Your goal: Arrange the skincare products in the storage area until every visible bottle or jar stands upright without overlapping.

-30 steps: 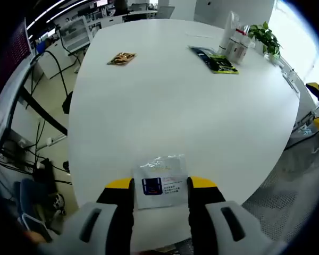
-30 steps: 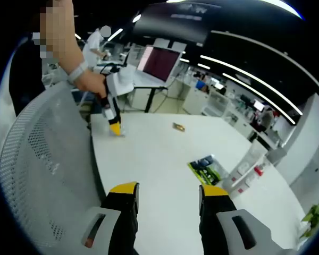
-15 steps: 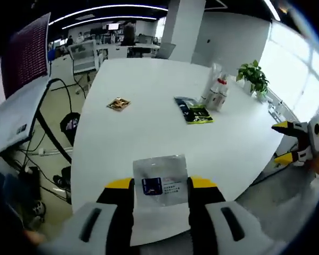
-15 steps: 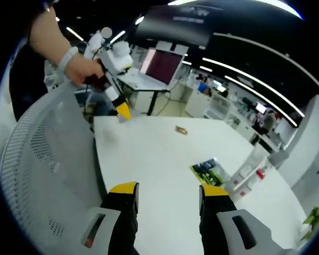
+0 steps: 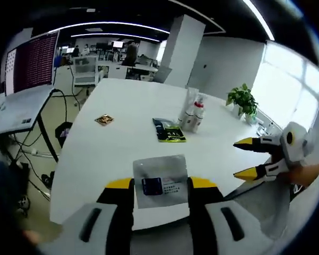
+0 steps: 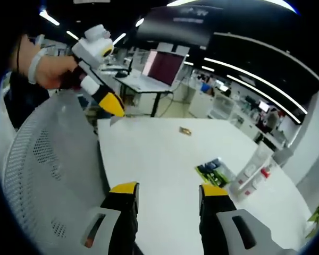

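The left gripper (image 5: 160, 186) has its fingers clamped on a flat silvery sachet (image 5: 160, 178), held up off the white counter (image 5: 122, 146). The right gripper (image 6: 167, 192) is empty, fingers apart, over the counter's near edge by a mesh chair (image 6: 42, 175). The step in hand looks like carrying the sachet toward the bottles (image 5: 191, 112) standing far across (beside a dark green packet (image 5: 169, 130)). The next move calls for setting it near them without overlap.
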A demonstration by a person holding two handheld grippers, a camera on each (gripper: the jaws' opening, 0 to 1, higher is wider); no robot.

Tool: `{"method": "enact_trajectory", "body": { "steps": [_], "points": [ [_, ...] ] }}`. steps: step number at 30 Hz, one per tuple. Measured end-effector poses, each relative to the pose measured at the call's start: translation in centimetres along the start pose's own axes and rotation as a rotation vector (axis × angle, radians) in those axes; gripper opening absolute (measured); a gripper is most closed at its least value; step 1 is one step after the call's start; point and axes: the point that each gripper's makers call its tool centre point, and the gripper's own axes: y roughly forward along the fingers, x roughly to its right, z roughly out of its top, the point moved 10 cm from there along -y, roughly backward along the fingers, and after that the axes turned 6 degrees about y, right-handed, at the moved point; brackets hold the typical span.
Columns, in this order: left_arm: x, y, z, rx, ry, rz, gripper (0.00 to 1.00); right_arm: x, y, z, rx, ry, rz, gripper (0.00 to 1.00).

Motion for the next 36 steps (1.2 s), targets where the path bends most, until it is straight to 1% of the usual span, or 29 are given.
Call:
{"method": "enact_trajectory", "body": {
  "steps": [3,6,9,12,18,20,24,26,29,32,34,36],
  "points": [
    [2.0,0.3,-0.3,0.018,0.021,-0.021,0.34,-0.1,-0.1,0.1,0.022,0.059,0.038,0.49],
    [4.1,0.5,-0.8,0.024,0.069,-0.03,0.34,0.0,-0.2,0.2,0.039,0.128,0.066,0.5],
    [5.6,0.7,-0.9,0.033,0.152,-0.04,0.34,0.2,-0.5,0.0,0.045,0.176,0.069,0.5],
    [6.3,0.8,-1.1,0.053,0.17,-0.039,0.35,0.2,-0.5,-0.2,0.04,0.203,0.081,0.49],
    [6.1,0.6,-0.9,0.084,0.203,-0.02,0.35,-0.4,-0.2,0.2,0.01,0.182,0.112,0.49],
    [6.3,0.8,-1.0,0.081,0.226,-0.011,0.35,-0.5,-0.2,0.4,0.006,0.186,0.134,0.49],
    [6.4,0.8,-1.1,0.077,0.254,-0.002,0.35,-0.7,-0.3,1.0,0.019,0.25,0.195,0.5],
    [6.3,0.8,-1.1,0.082,0.249,-0.004,0.35,-0.5,-0.1,1.2,0.033,0.326,0.24,0.5],
    [6.2,0.7,-1.0,0.095,0.231,-0.01,0.35,-0.6,0.1,1.9,0.069,0.495,0.323,0.49],
    [6.3,0.6,-0.9,0.101,0.219,-0.017,0.35,-0.3,0.4,2.5,0.114,0.612,0.367,0.46],
    [6.3,0.6,-0.9,0.102,0.221,-0.02,0.35,-0.4,0.7,2.8,0.116,0.64,0.39,0.43],
    [6.3,0.6,-1.0,0.102,0.224,-0.023,0.35,-0.7,0.9,3.1,0.117,0.662,0.416,0.41]
  ]
}}
